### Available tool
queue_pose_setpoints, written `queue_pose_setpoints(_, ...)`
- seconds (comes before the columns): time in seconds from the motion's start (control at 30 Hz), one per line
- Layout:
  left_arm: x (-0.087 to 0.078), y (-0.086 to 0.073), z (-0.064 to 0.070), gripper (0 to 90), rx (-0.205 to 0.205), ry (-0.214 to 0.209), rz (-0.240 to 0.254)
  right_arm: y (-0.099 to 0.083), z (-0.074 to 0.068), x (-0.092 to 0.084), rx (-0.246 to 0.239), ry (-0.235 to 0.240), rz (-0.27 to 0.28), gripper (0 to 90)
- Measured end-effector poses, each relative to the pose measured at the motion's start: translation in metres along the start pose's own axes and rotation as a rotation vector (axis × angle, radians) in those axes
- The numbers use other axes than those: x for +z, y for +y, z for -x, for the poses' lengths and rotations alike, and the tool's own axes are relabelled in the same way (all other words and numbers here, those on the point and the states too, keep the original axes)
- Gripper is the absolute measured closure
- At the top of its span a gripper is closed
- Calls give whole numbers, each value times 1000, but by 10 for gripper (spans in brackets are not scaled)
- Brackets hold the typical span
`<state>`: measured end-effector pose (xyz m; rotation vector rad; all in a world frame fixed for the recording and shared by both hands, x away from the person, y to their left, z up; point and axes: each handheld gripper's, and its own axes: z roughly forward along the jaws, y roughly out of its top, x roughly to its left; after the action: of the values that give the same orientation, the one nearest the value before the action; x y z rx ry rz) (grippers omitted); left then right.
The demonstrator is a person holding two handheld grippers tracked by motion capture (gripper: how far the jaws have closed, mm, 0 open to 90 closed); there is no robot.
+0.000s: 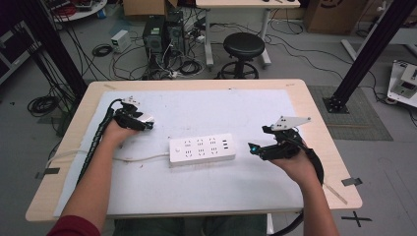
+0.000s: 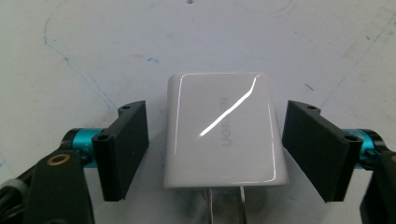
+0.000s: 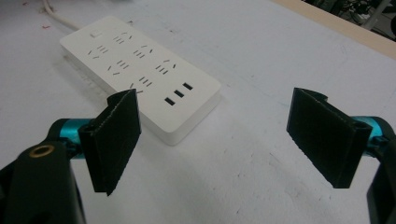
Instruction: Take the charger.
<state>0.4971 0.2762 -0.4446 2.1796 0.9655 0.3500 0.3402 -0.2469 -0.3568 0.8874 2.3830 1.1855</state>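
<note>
Left gripper (image 2: pixel 215 154) straddles the white charger (image 2: pixel 223 130) lying flat on the table (image 1: pixel 196 196), jaws apart with a gap each side, prongs toward the camera; power strip (image 1: pixel 202 149) sits to its right, nearer the wide-open right gripper (image 3: pixel 215 140).

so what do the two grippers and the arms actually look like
Both grippers are black. The left gripper trails a ribbed black cable. The right gripper carries a grey three-cornered plate on top. Each has flat black fingers on teal metal mounts. The left arm has a dark red sleeve.
</note>
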Motion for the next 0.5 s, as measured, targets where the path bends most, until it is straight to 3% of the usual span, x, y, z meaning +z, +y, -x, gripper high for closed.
queue_pose_setpoints(0.5, -2, 2, 4, 366, 30, 16, -15, 0, 1, 1, -1, -1, 2, 179)
